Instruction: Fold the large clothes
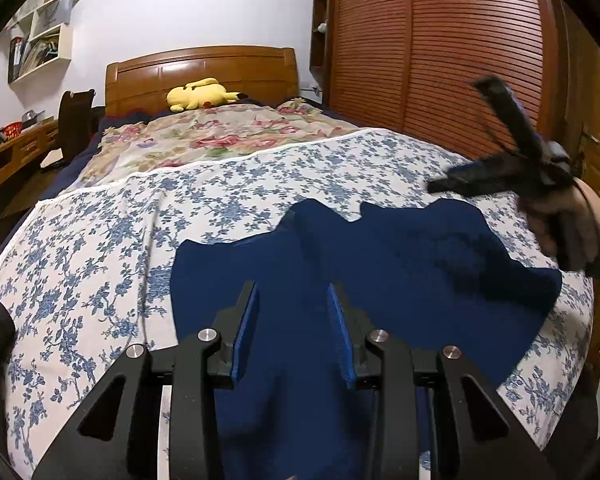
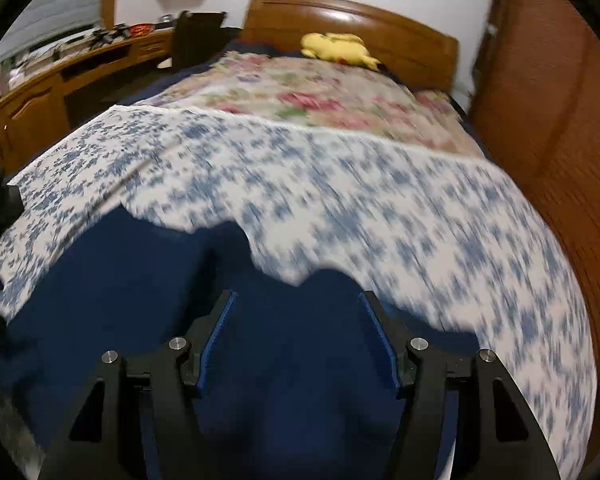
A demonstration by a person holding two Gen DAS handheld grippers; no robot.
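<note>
A dark blue garment lies spread on the near end of the bed, its far edge uneven. My left gripper hovers over its near part, jaws apart, with only cloth showing below the gap and nothing pinched. In the left wrist view my right gripper, blurred and held by a hand, is raised above the garment's right side with its fingers spread wide. In the right wrist view the right gripper stands open above the garment, empty between its blue pads.
The bed carries a blue-flowered sheet and, farther back, a rose-patterned quilt. A yellow plush toy lies by the wooden headboard. A slatted wooden wardrobe lines the right side; a desk stands left.
</note>
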